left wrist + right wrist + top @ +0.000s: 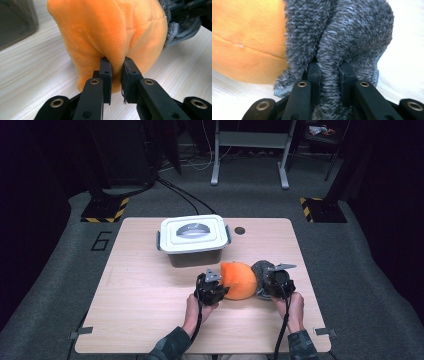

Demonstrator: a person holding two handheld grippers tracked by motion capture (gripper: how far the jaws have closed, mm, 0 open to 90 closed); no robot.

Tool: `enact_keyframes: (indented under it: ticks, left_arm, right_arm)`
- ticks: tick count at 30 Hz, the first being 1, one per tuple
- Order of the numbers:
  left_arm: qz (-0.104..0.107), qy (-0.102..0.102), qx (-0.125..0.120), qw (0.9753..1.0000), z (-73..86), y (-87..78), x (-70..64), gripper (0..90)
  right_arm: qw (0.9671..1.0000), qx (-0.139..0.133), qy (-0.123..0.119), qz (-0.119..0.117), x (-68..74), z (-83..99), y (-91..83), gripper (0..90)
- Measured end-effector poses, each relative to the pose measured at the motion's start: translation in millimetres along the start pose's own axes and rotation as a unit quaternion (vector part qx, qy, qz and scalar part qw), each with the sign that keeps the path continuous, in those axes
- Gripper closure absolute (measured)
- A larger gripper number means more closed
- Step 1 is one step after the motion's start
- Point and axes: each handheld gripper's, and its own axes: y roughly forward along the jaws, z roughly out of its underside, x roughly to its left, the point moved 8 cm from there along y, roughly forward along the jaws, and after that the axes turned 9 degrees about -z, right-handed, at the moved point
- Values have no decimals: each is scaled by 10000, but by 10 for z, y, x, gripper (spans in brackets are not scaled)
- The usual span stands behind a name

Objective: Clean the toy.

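Note:
A plush toy lies on the wooden table [150, 320], with an orange body [238, 279] and a fuzzy grey part [261, 269] on its right. My left gripper [216, 287] is shut on a fold of the orange plush [110, 37], the fabric pinched between its two jaws [116, 67]. On the other side, my right gripper [272, 282] is shut on a ridge of the grey fuzzy fabric [352, 32], which bulges up between its jaws [329, 71]. The orange body [244, 42] shows to the left in the right gripper view.
A grey storage box with a white clip-on lid [193, 234] stands just behind the toy; its dark wall [15, 22] is close on the left in the left gripper view. A small dark round spot [240, 230] marks the table beside the box. Table legs and cables lie beyond.

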Motion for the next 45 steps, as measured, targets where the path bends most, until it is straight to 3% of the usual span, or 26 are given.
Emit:
enact_keyframes:
  ticks: [4,10,16,21,27,33,45]
  left_arm:
    - [-3,24,-6,10000,-1,-6,12,798]
    - [-15,37,-17,10000,-7,-6,-10,798]
    - [-33,57,-30,10000,-7,-8,-11,797]
    - [-29,65,-19,10000,-5,-8,-9,796]
    - [-13,66,-32,10000,-11,-3,-11,796]
    - [-11,75,-30,10000,-12,0,-6,796]
    - [-11,69,-20,10000,-10,5,-7,797]
  right_arm:
    - [9993,-341,-121,-60,82,-129,-184,756]
    - [9954,-747,-427,-418,362,-351,-422,757]
    - [9908,-775,-797,-769,691,-448,-381,756]
    - [9907,-586,-999,-711,818,-444,-248,755]
    - [9923,-558,-940,-579,757,-436,-208,756]
    - [9943,-531,-809,-443,602,-395,-220,756]
    - [9990,-329,-272,-135,224,-214,-143,755]
